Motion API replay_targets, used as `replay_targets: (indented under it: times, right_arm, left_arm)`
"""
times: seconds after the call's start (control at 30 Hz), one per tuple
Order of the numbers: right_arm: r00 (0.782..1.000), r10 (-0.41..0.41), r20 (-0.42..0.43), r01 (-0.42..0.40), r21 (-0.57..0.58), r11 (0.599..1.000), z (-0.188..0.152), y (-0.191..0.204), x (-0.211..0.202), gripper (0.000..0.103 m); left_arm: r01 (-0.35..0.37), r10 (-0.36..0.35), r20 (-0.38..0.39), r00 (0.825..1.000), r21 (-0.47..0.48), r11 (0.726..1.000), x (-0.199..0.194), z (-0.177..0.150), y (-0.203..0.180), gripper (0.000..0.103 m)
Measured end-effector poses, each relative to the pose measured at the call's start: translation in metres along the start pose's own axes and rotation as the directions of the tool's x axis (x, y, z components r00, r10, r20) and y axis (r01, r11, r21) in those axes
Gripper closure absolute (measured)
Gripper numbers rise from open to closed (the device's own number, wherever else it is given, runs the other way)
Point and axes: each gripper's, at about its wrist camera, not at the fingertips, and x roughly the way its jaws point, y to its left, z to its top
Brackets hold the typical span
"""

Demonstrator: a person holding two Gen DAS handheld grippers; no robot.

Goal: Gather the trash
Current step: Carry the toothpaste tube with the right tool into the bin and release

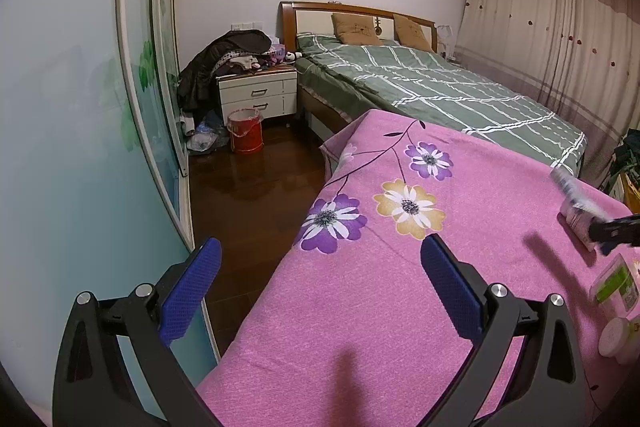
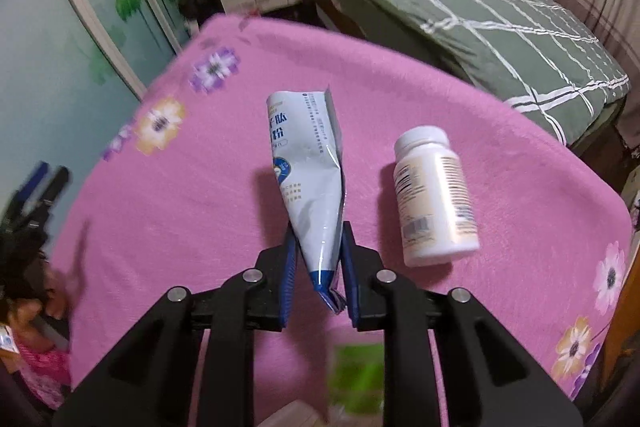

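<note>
My right gripper (image 2: 318, 247) is shut on a white and blue foil pouch (image 2: 308, 167) and holds it above the pink flowered cloth (image 2: 200, 195). A white pill bottle (image 2: 434, 195) lies on its side just right of the pouch. In the left wrist view the pouch (image 1: 568, 187) and the right gripper (image 1: 612, 231) show blurred at the far right. My left gripper (image 1: 320, 263) is open and empty over the cloth's (image 1: 380, 307) left edge. A red lined bin (image 1: 245, 131) stands on the floor by the nightstand.
A green-labelled packet (image 1: 616, 287) and a white round lid (image 1: 614, 337) lie on the cloth at right. A bed with a green quilt (image 1: 440, 87) is beyond. A glass-fronted wardrobe (image 1: 80, 127) is at left. Bags and clothes crowd the nightstand (image 1: 258, 95).
</note>
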Motion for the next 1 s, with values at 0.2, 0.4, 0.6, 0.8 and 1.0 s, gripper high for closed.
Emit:
replay_targets:
  times: [0.2, 0.4, 0.6, 0.8, 1.0]
  right_arm:
    - [0.987, 0.034, 0.158, -0.046, 0.076, 0.996, -0.032, -0.012, -0.057, 0.083]
    - [0.947, -0.107, 0.304, 0.028, 0.252, 0.967, -0.122, -0.049, -0.131, 0.082]
    - [0.877, -0.373, 0.302, 0.199, 0.48, 0.855, -0.214, -0.093, -0.181, 0.081]
    - [0.836, -0.515, 0.19, 0.295, 0.635, 0.714, -0.286, -0.136, -0.199, 0.08]
    - [0.8, -0.599, 0.04, 0.399, 0.711, 0.58, -0.328, -0.179, -0.192, 0.06]
  left_arm:
    - [0.001, -0.001, 0.0, 1.0, 0.004, 1.0, 0.0, 0.0, -0.001, 0.005]
    - [0.0, 0.0, 0.007, 1.0, 0.008, 1.0, -0.001, 0.0, -0.002, 0.005]
    - [-0.001, 0.001, 0.011, 1.0, 0.01, 1.0, -0.002, 0.0, -0.002, 0.005]
    - [-0.002, 0.002, 0.021, 1.0, 0.015, 1.0, -0.004, 0.0, -0.002, 0.005]
    - [0.056, -0.056, -0.003, 0.998, 0.024, 0.998, -0.007, -0.001, -0.008, 0.005]
